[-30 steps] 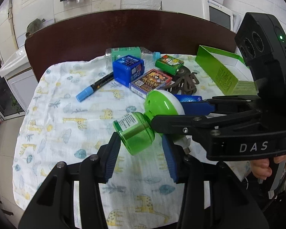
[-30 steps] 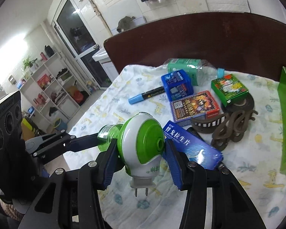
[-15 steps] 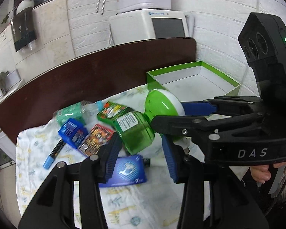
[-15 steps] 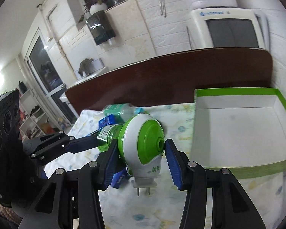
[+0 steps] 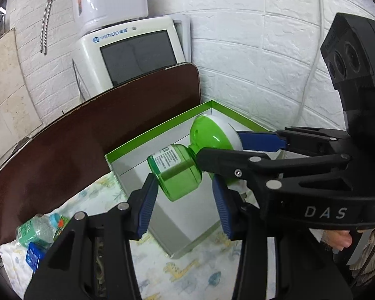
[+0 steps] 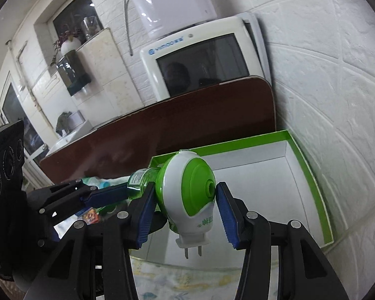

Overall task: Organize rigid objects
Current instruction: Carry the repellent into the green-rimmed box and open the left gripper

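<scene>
A green-and-white plug-in device with a green liquid bottle screwed into it hangs in the air, its prongs pointing down. My right gripper is shut on the white-green head. My left gripper is shut on the bottle end, its blue pads on either side. The device hovers over the near-left part of a white box with a green rim, whose inside shows nothing. In the left wrist view the right gripper reaches in from the right above the box.
The box sits on a giraffe-print cloth against the white brick wall. A brown board and a white appliance stand behind. A clear green bottle and a blue box lie at far left.
Both grippers have carried the device to the right, from above the scattered items to over the green-rimmed box. The grip on it is unchanged.
</scene>
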`<state>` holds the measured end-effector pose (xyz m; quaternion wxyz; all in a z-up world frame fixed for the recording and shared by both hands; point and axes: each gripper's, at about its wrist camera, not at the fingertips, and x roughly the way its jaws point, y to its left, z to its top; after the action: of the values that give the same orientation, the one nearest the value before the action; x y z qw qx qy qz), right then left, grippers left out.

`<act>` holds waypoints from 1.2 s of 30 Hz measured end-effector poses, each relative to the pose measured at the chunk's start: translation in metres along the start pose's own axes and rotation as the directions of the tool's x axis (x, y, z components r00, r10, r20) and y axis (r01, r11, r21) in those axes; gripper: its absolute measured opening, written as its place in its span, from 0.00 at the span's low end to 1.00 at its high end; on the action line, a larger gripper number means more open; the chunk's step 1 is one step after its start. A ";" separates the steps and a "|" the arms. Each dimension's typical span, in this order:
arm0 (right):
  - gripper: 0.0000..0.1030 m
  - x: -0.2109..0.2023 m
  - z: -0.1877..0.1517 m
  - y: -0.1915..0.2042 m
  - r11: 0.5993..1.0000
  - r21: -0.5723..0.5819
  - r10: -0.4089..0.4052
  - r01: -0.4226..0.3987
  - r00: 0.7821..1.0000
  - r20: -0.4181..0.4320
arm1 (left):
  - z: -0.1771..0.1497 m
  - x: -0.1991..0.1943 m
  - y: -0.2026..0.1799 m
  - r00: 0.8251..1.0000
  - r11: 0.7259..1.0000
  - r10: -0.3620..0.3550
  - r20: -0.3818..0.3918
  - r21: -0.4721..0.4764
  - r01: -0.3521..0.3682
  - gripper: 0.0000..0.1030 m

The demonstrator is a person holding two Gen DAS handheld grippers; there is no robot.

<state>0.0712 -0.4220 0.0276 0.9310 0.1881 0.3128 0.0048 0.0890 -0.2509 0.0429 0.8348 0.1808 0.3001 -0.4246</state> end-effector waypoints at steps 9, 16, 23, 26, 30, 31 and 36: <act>0.50 0.044 0.025 -0.054 0.995 0.076 -0.063 0.067 0.996 -0.061 | 0.047 0.070 -0.008 0.995 0.999 -0.050 -0.082 -0.021 0.049 0.41; 0.50 0.074 0.029 -0.084 0.981 0.108 -0.146 0.160 0.981 -0.127 | 0.055 0.121 -0.015 0.979 0.995 -0.100 -0.177 -0.033 0.095 0.41; 0.50 0.098 0.032 -0.091 0.962 0.091 -0.239 0.256 0.957 -0.167 | 0.058 0.160 -0.019 0.961 0.992 -0.125 -0.245 -0.054 0.116 0.41; 0.50 0.105 0.031 -0.091 0.961 0.098 -0.239 0.259 0.955 -0.178 | 0.058 0.170 -0.017 0.955 0.991 -0.133 -0.265 -0.068 0.119 0.41; 0.50 0.095 0.030 -0.084 0.949 0.099 -0.286 0.300 0.949 -0.136 | 0.060 0.176 -0.017 0.951 0.989 -0.146 -0.273 -0.073 0.131 0.41; 0.50 0.090 0.030 -0.082 0.946 0.096 -0.297 0.310 0.947 -0.124 | 0.060 0.176 -0.018 0.952 0.990 -0.137 -0.273 -0.065 0.124 0.41; 0.50 0.054 0.022 -0.060 0.954 0.088 -0.284 0.287 0.958 -0.051 | 0.060 0.165 -0.015 0.955 0.991 -0.125 -0.270 -0.080 0.107 0.43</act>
<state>0.1212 -0.4787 -0.0088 0.9059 0.1848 0.3539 -0.1409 0.1737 -0.3919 -0.0205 0.7643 0.1929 0.4362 -0.4339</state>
